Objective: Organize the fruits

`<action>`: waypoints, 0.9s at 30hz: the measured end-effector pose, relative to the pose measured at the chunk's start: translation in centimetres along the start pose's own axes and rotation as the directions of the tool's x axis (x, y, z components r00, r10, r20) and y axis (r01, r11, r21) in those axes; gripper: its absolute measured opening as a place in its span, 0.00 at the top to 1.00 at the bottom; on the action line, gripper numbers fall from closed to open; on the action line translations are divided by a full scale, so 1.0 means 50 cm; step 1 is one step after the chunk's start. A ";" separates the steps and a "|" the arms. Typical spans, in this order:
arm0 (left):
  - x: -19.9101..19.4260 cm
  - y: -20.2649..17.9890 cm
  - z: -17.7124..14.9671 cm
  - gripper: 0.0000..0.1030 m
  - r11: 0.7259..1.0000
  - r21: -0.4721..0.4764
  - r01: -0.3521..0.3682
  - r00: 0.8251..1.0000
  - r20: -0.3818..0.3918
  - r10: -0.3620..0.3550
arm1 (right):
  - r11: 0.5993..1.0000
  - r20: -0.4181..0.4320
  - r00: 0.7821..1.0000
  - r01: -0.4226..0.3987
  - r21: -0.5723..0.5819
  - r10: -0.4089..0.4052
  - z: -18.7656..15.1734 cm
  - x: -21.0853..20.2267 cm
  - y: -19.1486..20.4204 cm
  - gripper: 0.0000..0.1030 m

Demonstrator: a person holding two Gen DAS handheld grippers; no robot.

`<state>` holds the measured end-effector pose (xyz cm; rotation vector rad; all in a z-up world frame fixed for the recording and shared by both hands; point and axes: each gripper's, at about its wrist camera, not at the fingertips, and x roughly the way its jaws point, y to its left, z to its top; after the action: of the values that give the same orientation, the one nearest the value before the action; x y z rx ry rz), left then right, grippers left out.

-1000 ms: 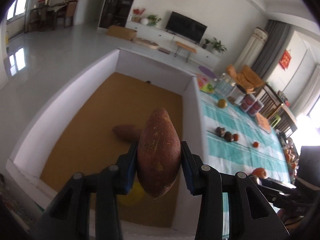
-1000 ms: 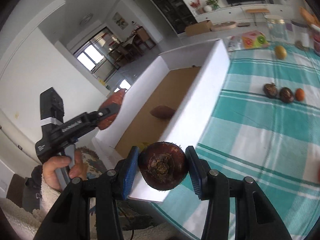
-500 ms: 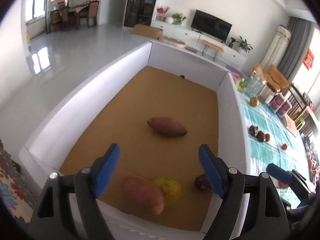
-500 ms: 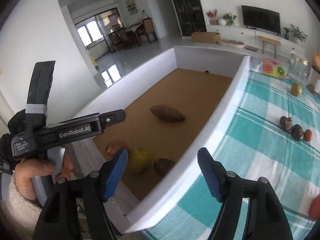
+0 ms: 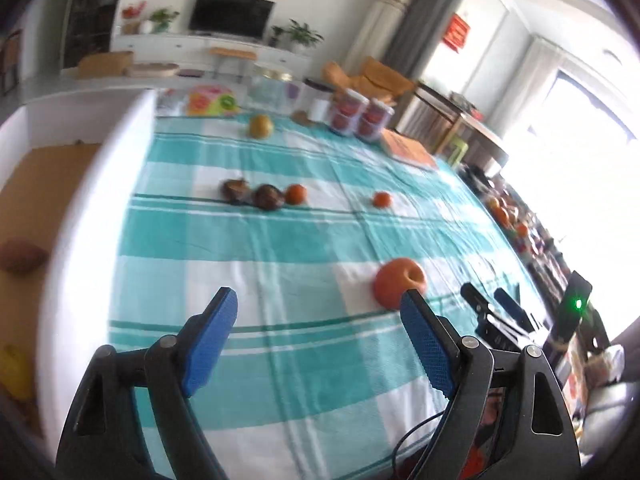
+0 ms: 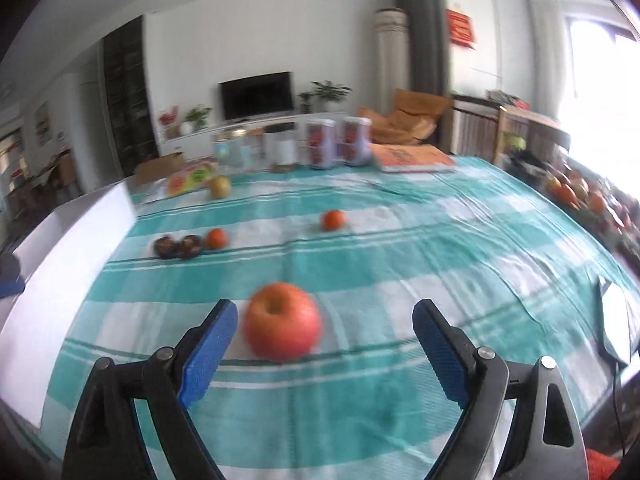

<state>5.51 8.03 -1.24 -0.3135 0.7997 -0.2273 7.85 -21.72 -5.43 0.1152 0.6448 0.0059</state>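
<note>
My left gripper (image 5: pixel 318 312) is open and empty above the teal checked tablecloth (image 5: pixel 248 240). My right gripper (image 6: pixel 324 320) is open and empty, with a red apple (image 6: pixel 283 322) on the cloth just beyond it, nearer its left finger. The apple also shows in the left wrist view (image 5: pixel 399 282). Two dark round fruits (image 5: pixel 252 194) and two small oranges (image 5: pixel 297 194) (image 5: pixel 382 199) lie farther off. A yellow-green fruit (image 5: pixel 261 126) lies near the far edge. The white box (image 5: pixel 80 200) at left holds a sweet potato (image 5: pixel 22 256) and a yellow fruit (image 5: pixel 14 372).
Jars with red contents (image 5: pixel 360 114), a clear container (image 5: pixel 272 88), a colourful fruit-print pack (image 5: pixel 210 100) and an orange book (image 5: pixel 406 148) stand at the far edge of the table. More fruit (image 5: pixel 504 210) lies at the right edge. A phone with a green light (image 5: pixel 572 312) stands at right.
Both grippers dropped their loads, a sweet potato and a dark round fruit, into the white box. Both then swung right, away from the box, over the tablecloth toward the apple.
</note>
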 end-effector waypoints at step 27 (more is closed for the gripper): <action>0.294 0.057 0.000 0.12 0.924 0.132 -0.359 0.927 -0.066 0.369 | 0.933 -0.304 0.906 0.341 0.116 -0.294 0.120 0.335 -0.351 0.00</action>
<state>15.69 6.01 -12.05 -0.0383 0.9139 0.0629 24.31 -39.10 -12.62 0.1713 0.9452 -0.3554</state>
